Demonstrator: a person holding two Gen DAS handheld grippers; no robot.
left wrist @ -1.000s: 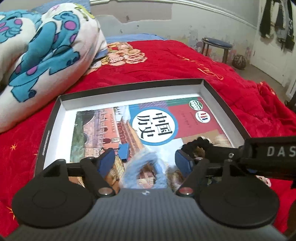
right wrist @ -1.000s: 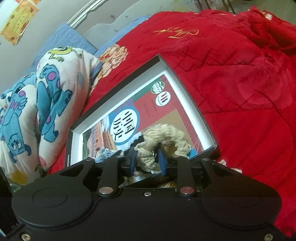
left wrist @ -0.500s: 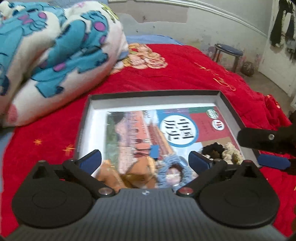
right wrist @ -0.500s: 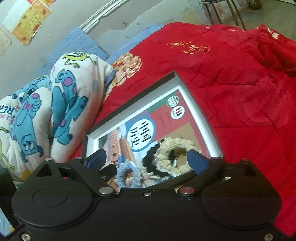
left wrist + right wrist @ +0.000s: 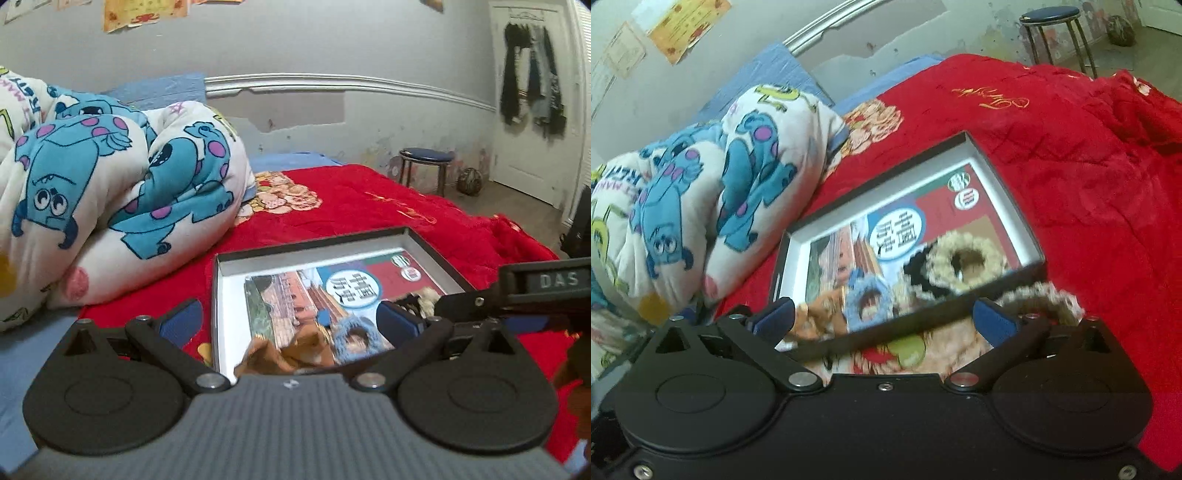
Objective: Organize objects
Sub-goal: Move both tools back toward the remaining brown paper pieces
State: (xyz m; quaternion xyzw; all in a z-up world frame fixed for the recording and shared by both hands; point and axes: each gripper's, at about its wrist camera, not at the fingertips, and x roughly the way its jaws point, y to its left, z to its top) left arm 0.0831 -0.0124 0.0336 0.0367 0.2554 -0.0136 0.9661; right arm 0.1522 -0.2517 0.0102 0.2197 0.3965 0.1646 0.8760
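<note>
A shallow black box [image 5: 314, 246] [image 5: 1004, 184] lies on the red bedspread with a book [image 5: 351, 288] [image 5: 897, 229] inside. On the book lie a cream scrunchie [image 5: 966, 260], a black scrunchie [image 5: 916, 269], a light blue scrunchie [image 5: 351, 338] [image 5: 866, 295] and a brown one [image 5: 295, 350] [image 5: 820, 317]. Another cream scrunchie [image 5: 1041, 299] lies outside the box by its near corner. My left gripper [image 5: 291, 321] is open and empty above the box's near edge. My right gripper [image 5: 882, 317] is open and empty, held back from the box; it shows at the right in the left wrist view [image 5: 517, 302].
A rolled white blanket with blue monsters [image 5: 110, 192] [image 5: 701, 206] lies left of the box. The red bedspread [image 5: 1089, 166] stretches to the right. A blue stool [image 5: 424, 162] and a door stand beyond the bed.
My right gripper opened and let go of the cream scrunchie, which now lies in the box. My left gripper opened wider. Both grippers drew back and up from the box.
</note>
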